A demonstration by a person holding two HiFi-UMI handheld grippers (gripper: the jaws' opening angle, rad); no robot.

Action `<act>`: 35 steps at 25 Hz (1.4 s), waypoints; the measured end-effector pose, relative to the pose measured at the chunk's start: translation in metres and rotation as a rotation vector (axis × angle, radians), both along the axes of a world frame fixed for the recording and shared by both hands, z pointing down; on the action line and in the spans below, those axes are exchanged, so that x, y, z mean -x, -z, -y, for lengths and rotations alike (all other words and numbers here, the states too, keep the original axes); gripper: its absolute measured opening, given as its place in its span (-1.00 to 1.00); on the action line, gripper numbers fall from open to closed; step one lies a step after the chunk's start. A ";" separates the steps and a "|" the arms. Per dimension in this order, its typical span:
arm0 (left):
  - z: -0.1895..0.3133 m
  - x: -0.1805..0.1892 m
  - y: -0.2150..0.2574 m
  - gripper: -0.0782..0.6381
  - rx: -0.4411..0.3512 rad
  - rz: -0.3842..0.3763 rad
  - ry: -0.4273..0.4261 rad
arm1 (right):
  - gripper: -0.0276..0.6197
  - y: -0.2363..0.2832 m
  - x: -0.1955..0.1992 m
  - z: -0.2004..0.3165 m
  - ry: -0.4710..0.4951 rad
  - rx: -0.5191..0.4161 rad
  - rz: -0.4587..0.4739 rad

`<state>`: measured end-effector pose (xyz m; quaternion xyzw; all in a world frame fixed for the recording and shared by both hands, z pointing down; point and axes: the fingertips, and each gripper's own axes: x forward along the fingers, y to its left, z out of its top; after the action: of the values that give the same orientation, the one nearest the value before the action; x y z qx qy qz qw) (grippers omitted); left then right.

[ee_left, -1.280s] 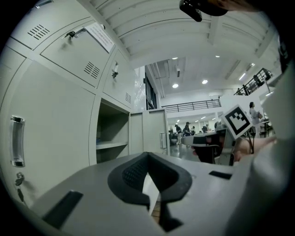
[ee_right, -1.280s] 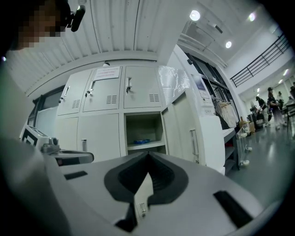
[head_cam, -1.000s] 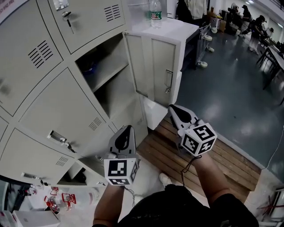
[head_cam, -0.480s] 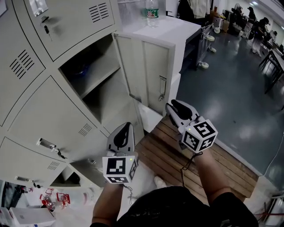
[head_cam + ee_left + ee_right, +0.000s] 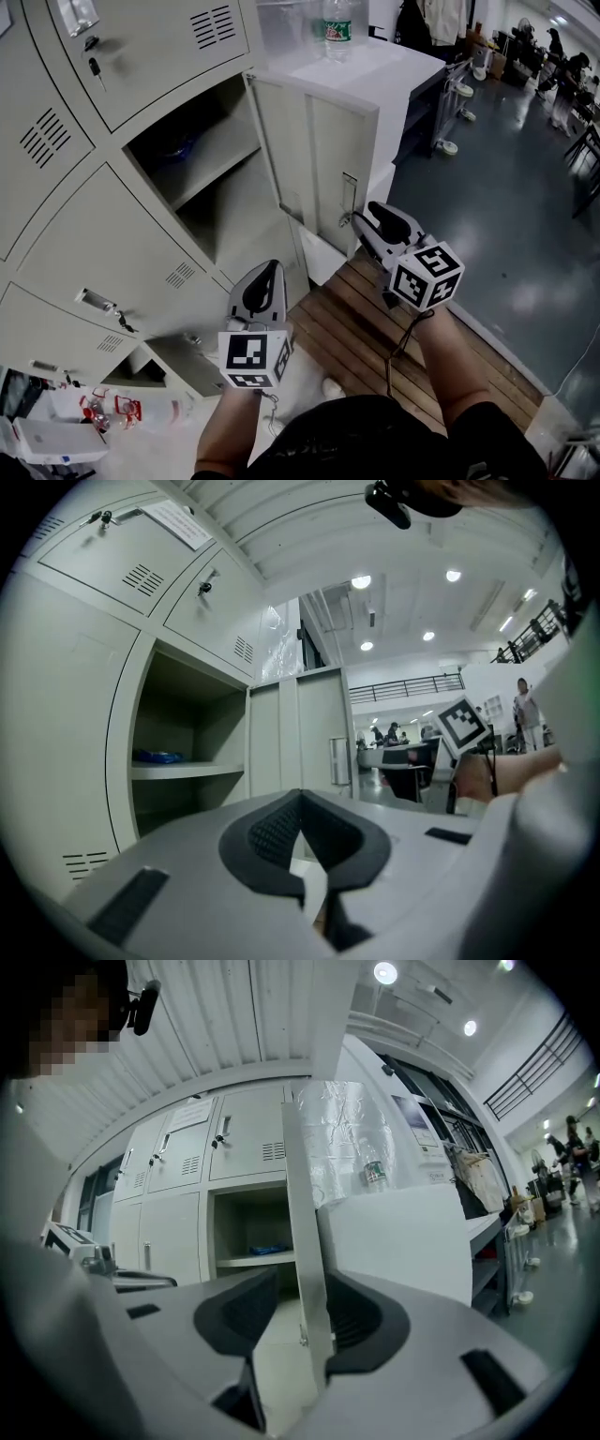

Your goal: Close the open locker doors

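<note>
The open locker door (image 5: 314,155) stands swung out from its open compartment (image 5: 202,164), where something blue lies on a shelf (image 5: 159,757). My right gripper (image 5: 367,223) is at the door's free edge, just below the latch. Its jaws have just been opening and stand open, and in the right gripper view the door's edge (image 5: 305,1241) runs upright between the pads of my right gripper (image 5: 305,1312). My left gripper (image 5: 270,272) is shut and empty, level in front of the closed lower doors. In its own view my left gripper (image 5: 300,803) faces the door (image 5: 300,733).
A white cabinet (image 5: 394,70) with a water bottle (image 5: 336,28) on top stands right behind the open door. A wooden pallet (image 5: 375,328) lies under my right arm. A low compartment (image 5: 178,361) near the floor is open. A box and clutter (image 5: 56,436) lie at the bottom left.
My right gripper has moved up and in to the door's free edge, which now sits between its jaws. The left gripper has shifted a little along the lockers and stays shut.
</note>
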<state>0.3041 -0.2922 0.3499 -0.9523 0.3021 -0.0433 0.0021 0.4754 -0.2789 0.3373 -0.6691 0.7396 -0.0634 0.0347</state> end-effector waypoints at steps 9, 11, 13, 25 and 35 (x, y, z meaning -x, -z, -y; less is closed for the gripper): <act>0.011 0.004 -0.004 -0.77 0.004 0.005 0.055 | -0.41 -0.001 -0.004 0.024 0.059 -0.002 -0.020; 0.012 0.005 -0.005 -0.77 0.004 0.006 0.065 | -0.41 -0.002 -0.002 0.028 0.074 0.000 -0.025; 0.013 0.007 -0.006 -0.77 0.005 0.007 0.075 | -0.44 -0.003 0.000 0.031 0.088 0.002 -0.029; 0.014 0.020 -0.008 -0.77 0.018 -0.001 0.120 | -0.55 -0.003 0.021 0.032 0.153 0.004 -0.063; 0.015 0.031 -0.002 -0.77 0.016 -0.001 0.153 | -0.51 -0.003 0.063 0.034 0.267 0.015 -0.115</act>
<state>0.2727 -0.3067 0.3519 -0.9265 0.3736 -0.0452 -0.0091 0.4124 -0.3128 0.3399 -0.5675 0.8223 -0.0344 -0.0215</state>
